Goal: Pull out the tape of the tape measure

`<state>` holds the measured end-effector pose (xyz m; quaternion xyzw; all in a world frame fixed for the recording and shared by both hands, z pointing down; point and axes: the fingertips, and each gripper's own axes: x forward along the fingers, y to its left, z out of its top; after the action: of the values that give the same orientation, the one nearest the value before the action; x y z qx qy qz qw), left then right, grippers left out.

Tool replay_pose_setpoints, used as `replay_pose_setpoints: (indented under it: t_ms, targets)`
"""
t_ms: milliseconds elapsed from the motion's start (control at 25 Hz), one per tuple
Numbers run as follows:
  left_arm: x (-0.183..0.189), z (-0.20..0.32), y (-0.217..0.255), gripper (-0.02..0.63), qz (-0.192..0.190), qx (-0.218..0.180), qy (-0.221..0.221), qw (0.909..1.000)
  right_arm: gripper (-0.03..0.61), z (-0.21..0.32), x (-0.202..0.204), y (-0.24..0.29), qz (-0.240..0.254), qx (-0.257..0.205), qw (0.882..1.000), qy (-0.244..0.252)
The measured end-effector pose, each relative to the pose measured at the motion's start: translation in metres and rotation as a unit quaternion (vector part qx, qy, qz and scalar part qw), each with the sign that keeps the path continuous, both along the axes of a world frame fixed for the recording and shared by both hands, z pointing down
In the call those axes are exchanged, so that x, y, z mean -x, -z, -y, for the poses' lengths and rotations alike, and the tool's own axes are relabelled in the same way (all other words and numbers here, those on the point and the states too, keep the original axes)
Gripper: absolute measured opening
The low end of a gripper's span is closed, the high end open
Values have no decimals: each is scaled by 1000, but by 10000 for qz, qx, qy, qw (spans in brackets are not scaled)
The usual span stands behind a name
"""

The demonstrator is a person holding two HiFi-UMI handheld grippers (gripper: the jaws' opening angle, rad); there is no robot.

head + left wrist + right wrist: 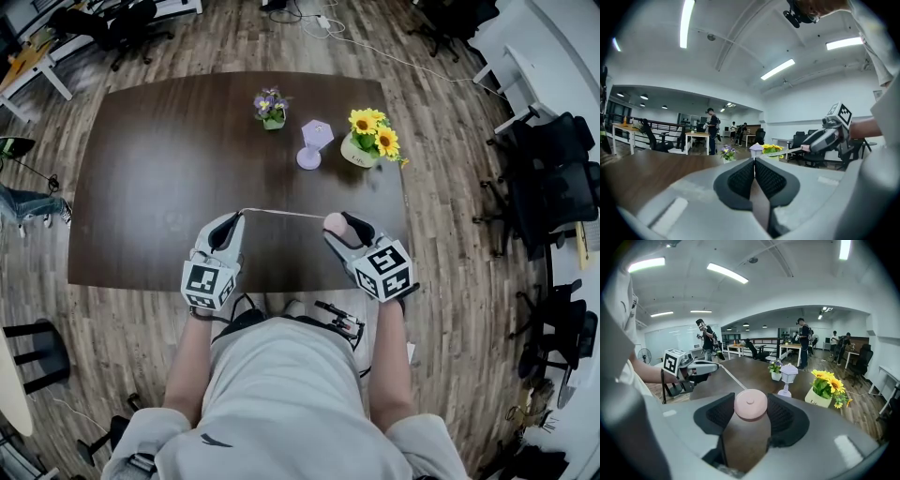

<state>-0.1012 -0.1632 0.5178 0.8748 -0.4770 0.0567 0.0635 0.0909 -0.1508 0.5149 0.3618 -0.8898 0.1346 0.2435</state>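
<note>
A round pink tape measure sits between the pads of my right gripper, which is shut on it above the table's near edge. In the right gripper view its flat pink face fills the gap between the jaws. A thin pale tape runs from it leftward to my left gripper, which is shut on the tape's end. In the left gripper view the tape leaves the closed jaws and stretches to the right gripper.
On the dark brown table, toward its far side, stand a small pot of purple flowers, a lavender lantern-shaped ornament and a pot of sunflowers. Office chairs stand to the right. Several people stand far off.
</note>
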Motion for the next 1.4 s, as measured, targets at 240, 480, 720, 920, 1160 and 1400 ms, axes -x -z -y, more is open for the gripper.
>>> replay_pose_setpoints:
  t_ms: [240, 480, 720, 920, 1160, 1400]
  targets:
    - [36, 4, -2, 12, -107, 72, 460, 9989, 219, 5, -23, -3, -26, 27, 9995, -318]
    - [53, 5, -6, 12, 15, 80, 632, 9980, 219, 11, -47, -5, -31, 27, 9980, -628]
    - [64, 6, -8, 13, 9, 95, 867, 9962, 219, 17, -67, -6, -95, -13, 9957, -917]
    - [73, 6, -10, 13, 38, 134, 947, 9954, 219, 14, -82, -7, -62, 24, 9943, -1062]
    - [63, 6, -14, 13, 157, 154, 809, 9965, 219, 13, -78, -12, -46, 49, 9950, -1001]
    - [58, 8, -17, 12, 169, 186, 777, 9967, 219, 16, -77, -11, -40, 47, 9953, -967]
